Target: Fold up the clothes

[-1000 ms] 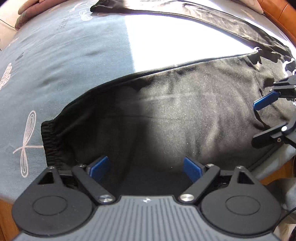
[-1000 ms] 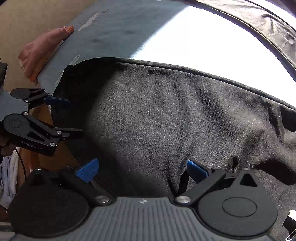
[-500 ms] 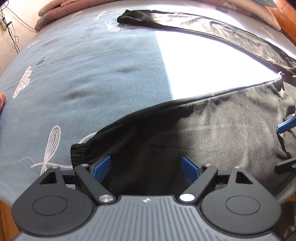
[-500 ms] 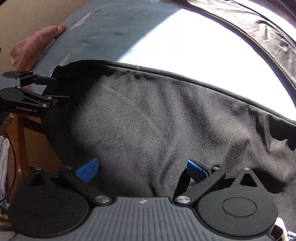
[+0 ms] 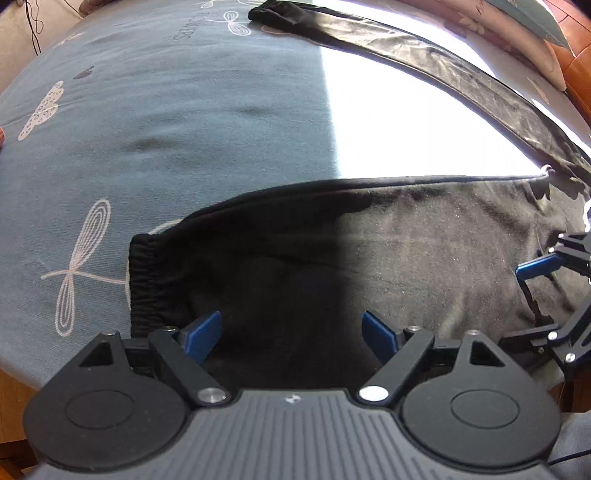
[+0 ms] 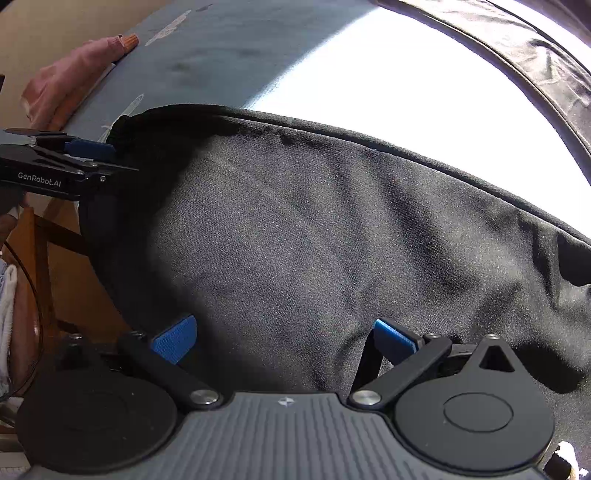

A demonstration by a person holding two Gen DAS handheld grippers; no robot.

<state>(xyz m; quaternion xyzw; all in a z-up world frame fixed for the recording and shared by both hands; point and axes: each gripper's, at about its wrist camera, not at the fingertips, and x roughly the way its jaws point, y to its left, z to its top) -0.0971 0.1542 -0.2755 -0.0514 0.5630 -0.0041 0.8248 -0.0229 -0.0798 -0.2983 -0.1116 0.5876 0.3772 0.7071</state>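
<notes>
Black trousers [image 5: 369, 251] lie spread on a blue-grey bedsheet [image 5: 166, 122]. The near leg ends in an elastic cuff [image 5: 144, 280] at the left; the other leg [image 5: 424, 62] stretches along the far side in sunlight. My left gripper [image 5: 291, 332] is open, its blue pads just over the near leg beside the cuff. My right gripper [image 6: 284, 338] is open over the same leg's near edge, further right. It also shows at the right edge of the left wrist view [image 5: 543, 295]. The left gripper appears at the left of the right wrist view [image 6: 92, 158].
The bed's near edge and wooden frame [image 6: 74, 280] lie below the grippers. A pink cloth [image 6: 66, 85] sits at the bed's far left edge. Pillows [image 5: 524, 33] and an orange headboard [image 5: 576, 62] are at the far right. A bright sun patch [image 5: 406, 133] crosses the sheet.
Both grippers stayed open. The left gripper pulled back and tilted up, so more sheet and the far leg show. The right gripper shifted slightly over the near leg.
</notes>
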